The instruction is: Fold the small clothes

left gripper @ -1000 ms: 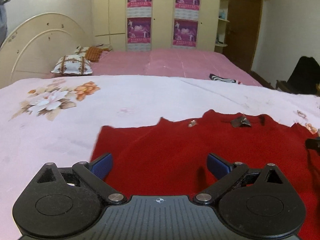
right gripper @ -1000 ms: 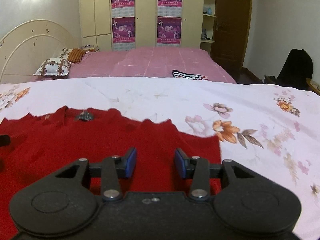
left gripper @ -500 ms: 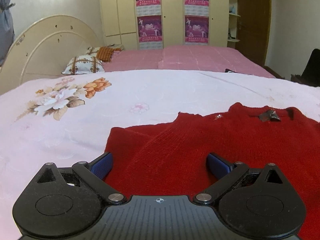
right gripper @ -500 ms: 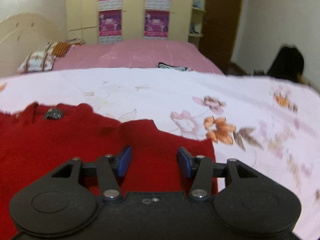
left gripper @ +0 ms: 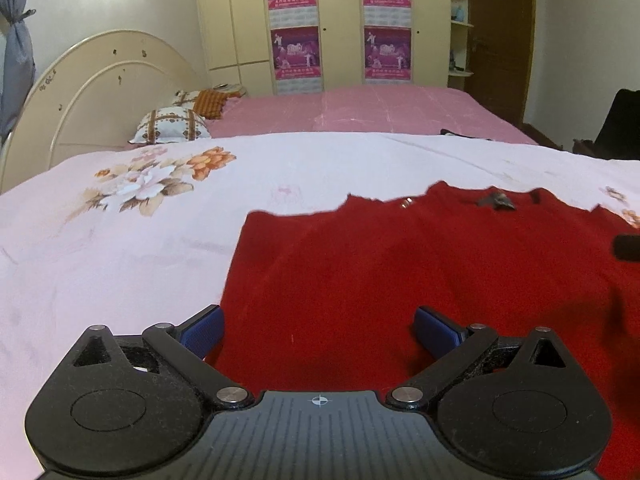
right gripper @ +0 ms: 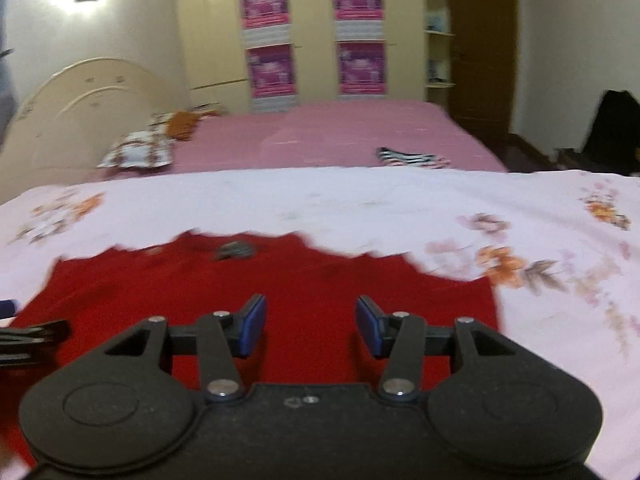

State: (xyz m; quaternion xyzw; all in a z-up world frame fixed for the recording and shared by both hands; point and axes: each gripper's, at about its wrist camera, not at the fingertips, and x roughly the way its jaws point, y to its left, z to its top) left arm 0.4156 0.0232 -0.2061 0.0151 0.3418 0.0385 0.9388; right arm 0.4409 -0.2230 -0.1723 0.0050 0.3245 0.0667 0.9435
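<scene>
A red knit sweater (left gripper: 400,264) lies flat on the floral bedsheet (left gripper: 120,232), neck label (left gripper: 496,201) at its far edge. My left gripper (left gripper: 318,330) is open wide and empty, over the sweater's left part near its left edge. My right gripper (right gripper: 310,324) is open and empty over the sweater (right gripper: 280,280) toward its right side. The right gripper's tip shows at the right edge of the left wrist view (left gripper: 626,246). The left gripper shows at the left edge of the right wrist view (right gripper: 32,334).
A pink bed (left gripper: 360,112) lies beyond, with pillows (left gripper: 170,130) by a cream headboard (left gripper: 100,92). A striped cloth (right gripper: 412,158) lies on the pink bed. A wardrobe with posters (left gripper: 340,20) and a door stand at the back.
Both grippers shifted relative to the sweater and pulled back a little. The right view turned left and is blurred. The right jaws opened wider; the left stayed wide open.
</scene>
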